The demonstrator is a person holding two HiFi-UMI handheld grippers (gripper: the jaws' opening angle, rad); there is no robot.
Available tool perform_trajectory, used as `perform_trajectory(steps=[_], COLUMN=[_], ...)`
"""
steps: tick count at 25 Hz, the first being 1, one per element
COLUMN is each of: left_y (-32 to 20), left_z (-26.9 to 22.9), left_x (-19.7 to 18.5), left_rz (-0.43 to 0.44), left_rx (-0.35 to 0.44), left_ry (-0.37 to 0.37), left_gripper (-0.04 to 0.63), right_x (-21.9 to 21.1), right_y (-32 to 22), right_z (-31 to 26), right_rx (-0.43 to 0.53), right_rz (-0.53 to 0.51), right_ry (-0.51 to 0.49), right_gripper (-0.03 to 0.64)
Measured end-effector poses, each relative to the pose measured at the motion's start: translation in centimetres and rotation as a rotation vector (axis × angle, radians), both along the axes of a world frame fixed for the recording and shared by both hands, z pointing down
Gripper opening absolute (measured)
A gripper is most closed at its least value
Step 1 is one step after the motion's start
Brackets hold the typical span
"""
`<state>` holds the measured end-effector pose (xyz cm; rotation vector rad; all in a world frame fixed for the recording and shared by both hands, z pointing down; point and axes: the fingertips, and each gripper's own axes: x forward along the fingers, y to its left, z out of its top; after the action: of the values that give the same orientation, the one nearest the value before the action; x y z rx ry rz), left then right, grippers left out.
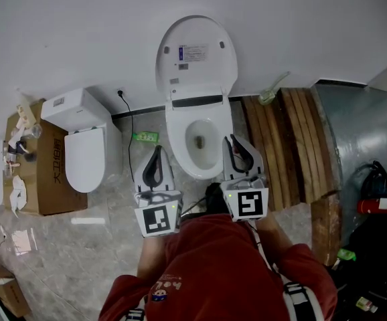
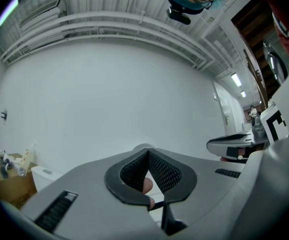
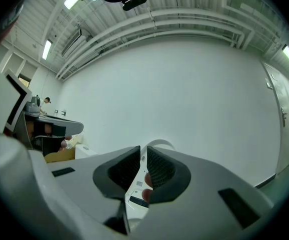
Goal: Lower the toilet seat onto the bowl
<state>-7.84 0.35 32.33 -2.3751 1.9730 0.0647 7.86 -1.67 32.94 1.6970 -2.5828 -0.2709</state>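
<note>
The white toilet bowl (image 1: pixel 178 149) stands against the wall in the head view, and its seat and lid (image 1: pixel 196 53) are raised upright against the wall. My left gripper (image 1: pixel 157 150) hovers just left of the bowl's front, pointing at the wall; its tips (image 2: pixel 147 151) meet with nothing between them. To the right of the bowl's front rim is my right gripper (image 1: pixel 229 140). Its fingertips (image 3: pixel 143 151) are apart by a narrow slit, and nothing is held there. The top of the raised lid (image 3: pixel 160 144) shows just past the jaws.
A second white toilet (image 1: pixel 84 154) with its lid down and a cardboard box (image 1: pixel 51 172) stand to the left. Wooden planks (image 1: pixel 288 146) lie right of the bowl. A black cable (image 1: pixel 130 122) and a green item (image 1: pixel 145 137) are on the floor near the bowl.
</note>
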Motion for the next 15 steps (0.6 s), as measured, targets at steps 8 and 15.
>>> perform_trajectory(steps=[8,15], left_y=[0.18,0.39], left_z=[0.23,0.28], left_x=[0.51,0.52], left_rz=[0.007,0.006], left_rx=[0.003,-0.001], left_ry=[0.006,0.003], left_gripper=[0.012,0.012], right_x=[0.23,0.04], right_y=[0.37,0.58], right_z=[0.19,0.28], right_rx=[-0.004,-0.006], right_rz=[-0.007,-0.017], right_ry=[0.016,0.032], right_gripper=[0.025,0.021])
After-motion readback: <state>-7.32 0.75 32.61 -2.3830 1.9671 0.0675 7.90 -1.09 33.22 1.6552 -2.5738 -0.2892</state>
